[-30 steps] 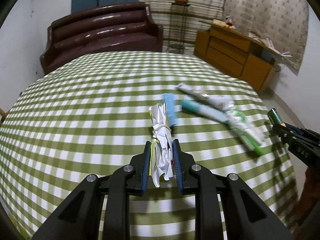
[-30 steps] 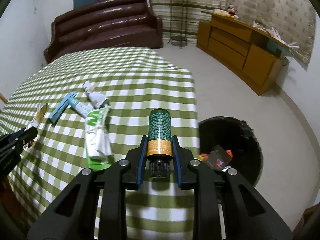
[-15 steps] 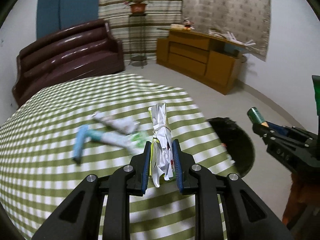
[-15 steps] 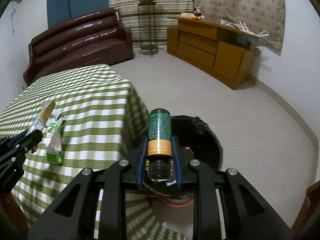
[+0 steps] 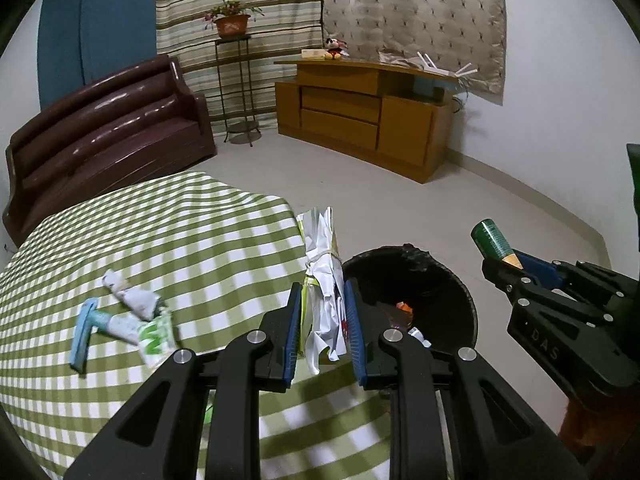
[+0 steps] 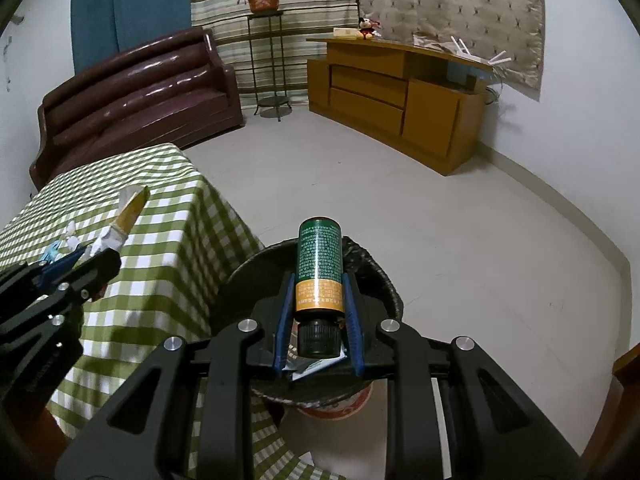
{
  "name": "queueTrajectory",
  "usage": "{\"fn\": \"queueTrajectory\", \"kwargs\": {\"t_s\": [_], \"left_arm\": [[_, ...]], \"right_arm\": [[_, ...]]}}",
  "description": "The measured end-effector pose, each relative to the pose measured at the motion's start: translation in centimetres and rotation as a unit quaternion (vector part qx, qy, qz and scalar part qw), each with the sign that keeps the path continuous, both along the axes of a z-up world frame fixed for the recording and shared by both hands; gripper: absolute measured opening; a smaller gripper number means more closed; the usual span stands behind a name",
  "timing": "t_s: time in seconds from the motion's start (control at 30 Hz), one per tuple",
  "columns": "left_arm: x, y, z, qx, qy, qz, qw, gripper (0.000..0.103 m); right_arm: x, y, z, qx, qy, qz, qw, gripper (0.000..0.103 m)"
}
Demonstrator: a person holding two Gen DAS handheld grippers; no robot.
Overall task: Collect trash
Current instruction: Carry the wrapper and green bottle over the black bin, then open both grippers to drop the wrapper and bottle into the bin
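Looking along both tools, we see a bench draped in green-and-white checked cloth, with a black-lined round trash bin on the pale floor at its corner. Our left gripper has its jaws clamped on a crumpled white paper wrapper; our right gripper has its jaws clamped on a dark green cylindrical bottle above the bin. What look like squeezed tubes lie on the cloth. Behind stand a maroon leather sofa and a wooden sideboard.
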State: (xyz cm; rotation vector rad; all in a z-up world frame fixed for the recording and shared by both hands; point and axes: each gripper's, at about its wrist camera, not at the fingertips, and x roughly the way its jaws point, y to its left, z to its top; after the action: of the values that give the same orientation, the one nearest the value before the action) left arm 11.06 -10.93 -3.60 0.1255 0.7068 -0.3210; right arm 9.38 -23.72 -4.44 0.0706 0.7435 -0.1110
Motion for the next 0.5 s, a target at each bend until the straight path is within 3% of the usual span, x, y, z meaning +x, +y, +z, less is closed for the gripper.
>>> {"fn": "queueTrajectory", "kwargs": {"t_s": [0.5], "left_arm": [[2.8, -3.8, -1.3, 0.028, 0.008, -0.014, 0.9995, 0.022]], "right_arm": [[1.6, -2.3, -1.7, 0.018, 0.01, -0.008, 1.0, 0.023]]}}
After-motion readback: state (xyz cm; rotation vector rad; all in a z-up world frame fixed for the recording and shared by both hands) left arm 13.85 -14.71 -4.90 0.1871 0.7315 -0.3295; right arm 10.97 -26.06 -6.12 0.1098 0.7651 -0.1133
